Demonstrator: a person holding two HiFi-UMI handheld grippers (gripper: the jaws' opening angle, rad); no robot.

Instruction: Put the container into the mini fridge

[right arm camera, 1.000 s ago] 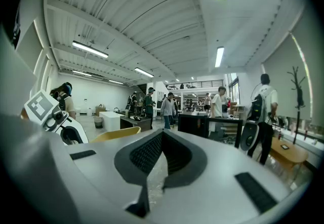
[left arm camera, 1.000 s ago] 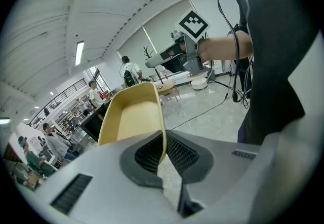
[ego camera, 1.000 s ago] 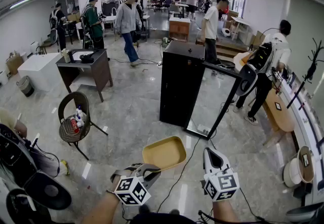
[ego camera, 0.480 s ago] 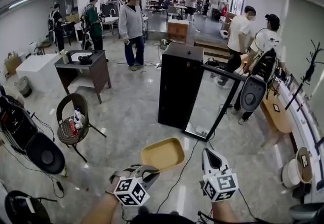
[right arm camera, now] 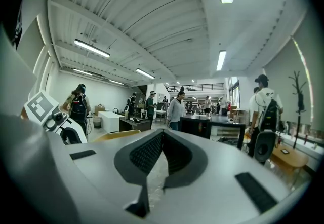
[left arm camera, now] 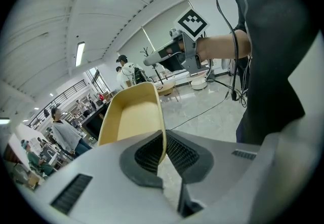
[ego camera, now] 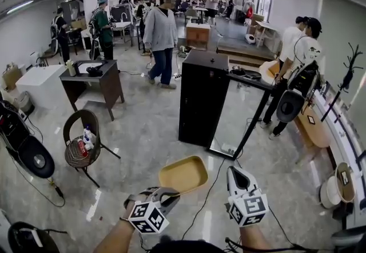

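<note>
Facing the black mini fridge, its door open, well ahead of my jaws, I hold the yellow container above the floor. My left gripper jaws clamp its near rim. My right gripper jaws sit together, empty, just beside it.

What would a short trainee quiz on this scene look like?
1. True or false: the left tongs grip the yellow container by its rim.
2. The door of the black mini fridge is: A) shut, B) open, C) taken off.
3. Fill in: between their closed tips, the right tongs hold ____.

Key: 1 true; 2 B; 3 nothing.
</note>
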